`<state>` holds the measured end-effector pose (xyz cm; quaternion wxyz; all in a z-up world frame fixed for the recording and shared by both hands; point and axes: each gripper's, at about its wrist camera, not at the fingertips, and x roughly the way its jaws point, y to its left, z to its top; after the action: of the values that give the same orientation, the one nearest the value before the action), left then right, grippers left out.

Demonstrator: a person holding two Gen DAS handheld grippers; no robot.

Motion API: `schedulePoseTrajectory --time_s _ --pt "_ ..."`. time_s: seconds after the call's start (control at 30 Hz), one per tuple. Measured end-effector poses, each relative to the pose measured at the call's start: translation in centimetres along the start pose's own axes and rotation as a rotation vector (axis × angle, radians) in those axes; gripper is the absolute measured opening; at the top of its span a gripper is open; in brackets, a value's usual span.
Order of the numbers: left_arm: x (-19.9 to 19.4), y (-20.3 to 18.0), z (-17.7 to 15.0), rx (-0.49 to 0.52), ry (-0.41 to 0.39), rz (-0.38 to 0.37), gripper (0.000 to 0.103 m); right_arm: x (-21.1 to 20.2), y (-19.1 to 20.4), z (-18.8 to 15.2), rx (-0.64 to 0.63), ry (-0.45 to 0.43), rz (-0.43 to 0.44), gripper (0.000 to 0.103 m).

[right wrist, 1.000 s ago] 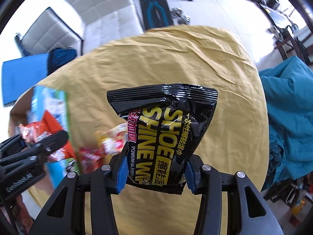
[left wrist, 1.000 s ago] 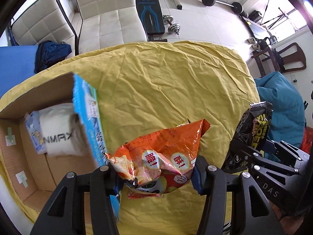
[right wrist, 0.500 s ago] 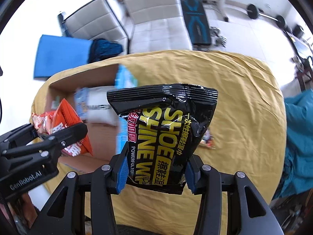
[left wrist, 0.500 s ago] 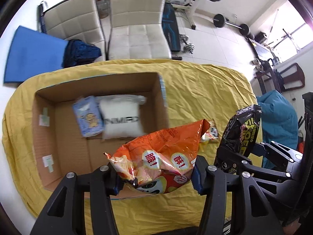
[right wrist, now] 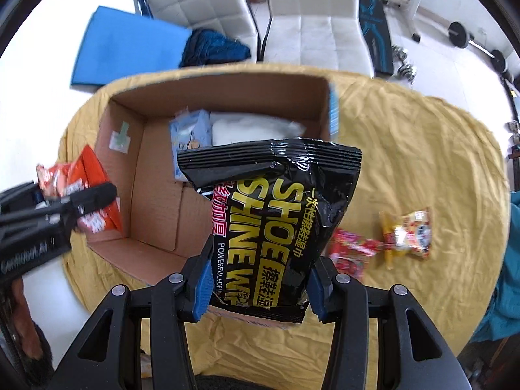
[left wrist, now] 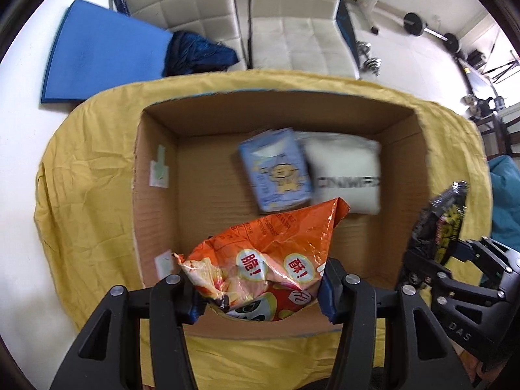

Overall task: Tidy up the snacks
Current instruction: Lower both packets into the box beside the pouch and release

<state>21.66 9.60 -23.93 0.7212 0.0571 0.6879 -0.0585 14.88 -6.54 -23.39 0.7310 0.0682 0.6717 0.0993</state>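
Hanging above the open cardboard box [left wrist: 156, 195], the left gripper [left wrist: 260, 295] was clenched on an orange snack bag [left wrist: 273, 253], its blue pads pressing the bag's lower part from both sides. The bag's crinkled top stood out beyond the jaws, over the near part of the box floor. Right gripper [right wrist: 256, 287] likewise gripped a black pouch [right wrist: 276, 214] printed "SHOE SHINE" in yellow; the pads squeezed the pouch near its bottom seam, and the sealed top edge fanned out ahead of the jaws. In the right wrist view the pouch hung over the box's near right corner.

Inside the box, against the far wall: a light blue packet [left wrist: 276, 172] with a yellow cartoon figure, and just beside it on the right a white packet [left wrist: 344, 175] with dark lettering, blurred. Box sat on a wrinkled yellow cloth [right wrist: 422, 149]. On the cloth to the right of the box, well apart from it, lay a red wrapped snack [right wrist: 351, 250] and a yellow wrapped snack [right wrist: 406, 232], close together. Both views showed motion blur
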Motion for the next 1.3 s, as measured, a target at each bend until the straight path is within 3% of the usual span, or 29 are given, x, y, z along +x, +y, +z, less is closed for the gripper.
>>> schedulePoseTrajectory --time_s 0.17,0.47,0.87,1.1,1.3 --pt "6.3 2.5 2.3 0.041 0.103 0.114 0.051 5.3 1.4 0.5 -0.005 0.071 -0.051 0.050" --pt "13.8 1.6 5.7 0.148 0.180 0.262 0.051 12.3 2.4 1.0 -0.016 0.179 -0.147 0.050" --pt "13.2 1.6 6.5 0.117 0.138 0.161 0.053 16.2 2.0 1.1 0.019 0.235 -0.152 0.051" --pt "12.5 2.8 6.3 0.009 0.185 0.046 0.065 17.2 1.2 1.4 0.044 0.241 -0.132 0.054" --pt "11.6 4.0 5.6 -0.048 0.184 -0.005 0.068 17.1 0.0 1.4 0.069 0.244 -0.110 0.056"
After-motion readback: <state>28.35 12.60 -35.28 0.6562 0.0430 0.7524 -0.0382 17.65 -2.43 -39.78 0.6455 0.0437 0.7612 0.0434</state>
